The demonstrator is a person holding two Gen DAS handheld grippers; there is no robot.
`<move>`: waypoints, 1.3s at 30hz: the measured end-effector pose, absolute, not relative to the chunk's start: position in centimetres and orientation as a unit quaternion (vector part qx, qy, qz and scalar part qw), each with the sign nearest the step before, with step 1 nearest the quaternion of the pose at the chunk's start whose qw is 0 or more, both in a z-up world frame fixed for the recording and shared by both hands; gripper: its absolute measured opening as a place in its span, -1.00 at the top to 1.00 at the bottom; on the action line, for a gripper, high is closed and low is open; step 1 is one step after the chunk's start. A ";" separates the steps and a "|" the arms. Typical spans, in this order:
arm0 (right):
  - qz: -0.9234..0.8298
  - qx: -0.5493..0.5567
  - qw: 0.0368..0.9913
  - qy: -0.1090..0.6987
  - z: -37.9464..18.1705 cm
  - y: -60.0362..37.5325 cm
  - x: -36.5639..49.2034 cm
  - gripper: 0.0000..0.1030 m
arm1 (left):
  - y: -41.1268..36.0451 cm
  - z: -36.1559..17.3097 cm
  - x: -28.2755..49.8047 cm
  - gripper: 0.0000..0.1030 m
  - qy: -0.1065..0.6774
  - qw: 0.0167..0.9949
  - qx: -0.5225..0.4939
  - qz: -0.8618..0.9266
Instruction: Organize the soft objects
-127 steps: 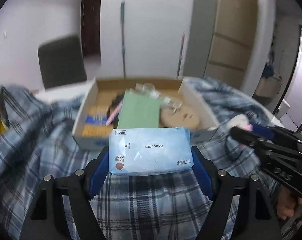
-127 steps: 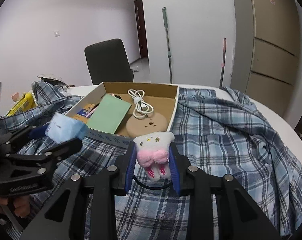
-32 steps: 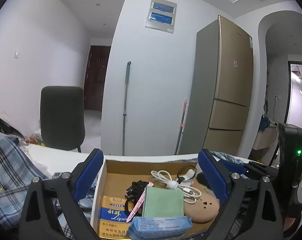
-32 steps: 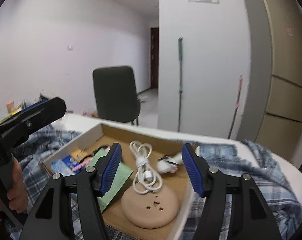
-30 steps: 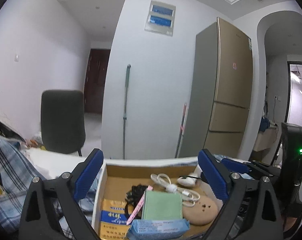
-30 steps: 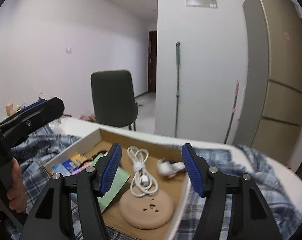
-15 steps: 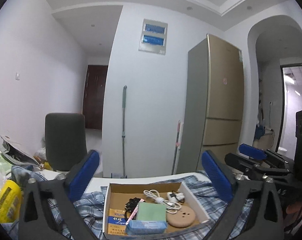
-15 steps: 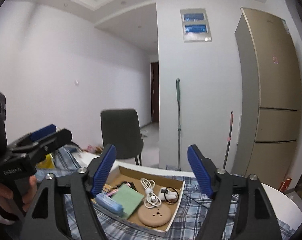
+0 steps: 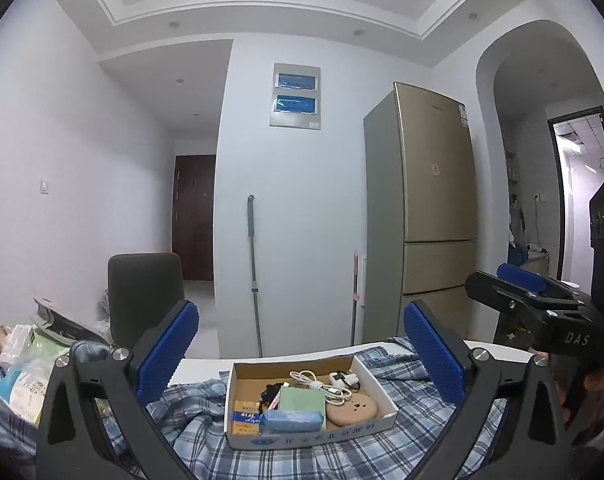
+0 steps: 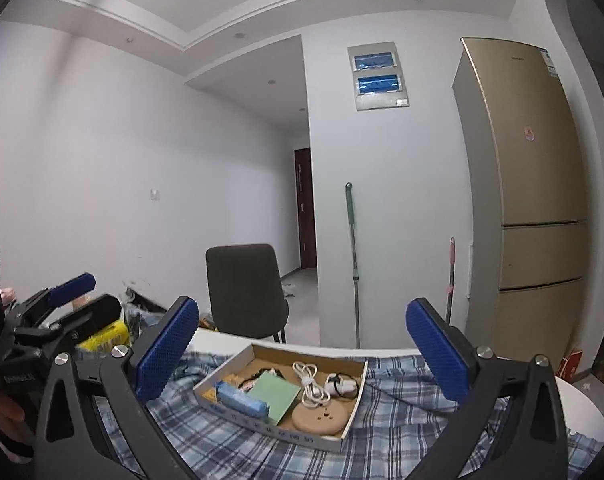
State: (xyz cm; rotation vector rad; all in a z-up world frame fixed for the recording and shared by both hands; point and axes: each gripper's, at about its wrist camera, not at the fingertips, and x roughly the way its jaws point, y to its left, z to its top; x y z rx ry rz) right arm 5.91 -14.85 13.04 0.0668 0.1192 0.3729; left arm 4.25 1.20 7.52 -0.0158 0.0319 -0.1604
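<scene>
Two soft things, the blue wipes pack (image 9: 292,421) at the front edge and a small plush toy (image 9: 344,379), too small to make out, near the far right corner, lie inside the cardboard box (image 9: 374,383) on the plaid cloth (image 9: 342,458), while left gripper (image 9: 299,356) and right gripper (image 10: 302,354) hang spread wide, empty.

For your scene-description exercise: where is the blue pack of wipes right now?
In both wrist views the blue pack of wipes lies inside the cardboard box, along its near wall, just in front of the green pad.
</scene>
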 end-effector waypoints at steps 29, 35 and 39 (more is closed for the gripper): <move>0.157 -0.018 0.984 0.081 6.1 -13.9 4.9 -1.00 | 1.9 0.1 5.0 -1.00 0.063 0.996 -0.009 -0.063; 0.157 -0.016 0.984 0.088 6.1 -14.1 5.0 -1.00 | 2.1 0.2 4.8 -1.00 0.061 0.995 -0.012 -0.074; 0.157 -0.012 0.983 0.089 6.2 -14.2 5.0 -1.00 | 2.1 0.3 4.8 -1.00 0.060 0.995 -0.012 -0.075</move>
